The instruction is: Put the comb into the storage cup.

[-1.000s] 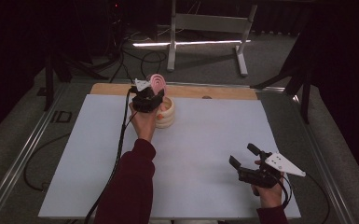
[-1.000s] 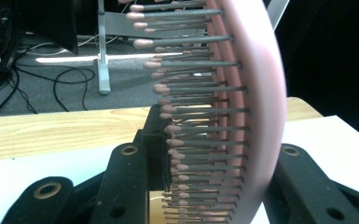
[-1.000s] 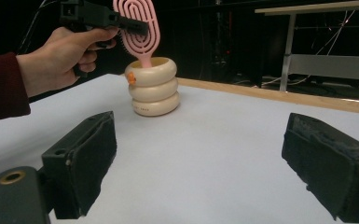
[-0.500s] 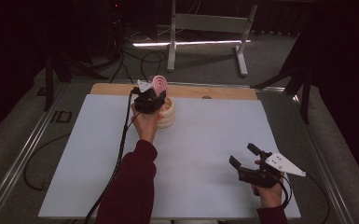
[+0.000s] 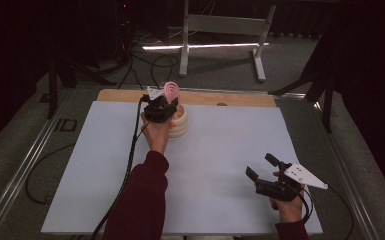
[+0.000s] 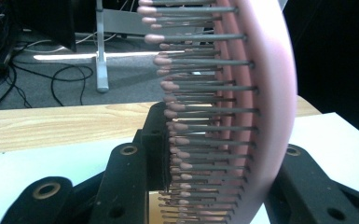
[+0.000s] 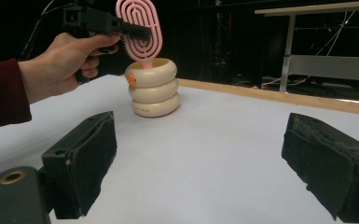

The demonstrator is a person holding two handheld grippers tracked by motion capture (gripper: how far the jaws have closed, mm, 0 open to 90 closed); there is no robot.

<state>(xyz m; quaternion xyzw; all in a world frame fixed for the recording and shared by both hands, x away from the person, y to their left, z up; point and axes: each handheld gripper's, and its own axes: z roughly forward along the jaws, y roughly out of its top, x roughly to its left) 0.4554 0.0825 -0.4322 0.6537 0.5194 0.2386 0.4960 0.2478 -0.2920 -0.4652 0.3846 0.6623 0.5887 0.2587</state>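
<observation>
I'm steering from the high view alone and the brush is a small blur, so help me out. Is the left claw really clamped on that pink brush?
Observer: Yes. In the left gripper view the left claw is shut on the pink brush, one pad on its bristles, the other on its back.
Operator: Is the handle in the holder?
Observer: The right gripper view shows the handle's lower end inside the top of the cream ringed holder.
Operator: And my right claw?
Observer: The right claw is open, with nothing between its pads.
</observation>
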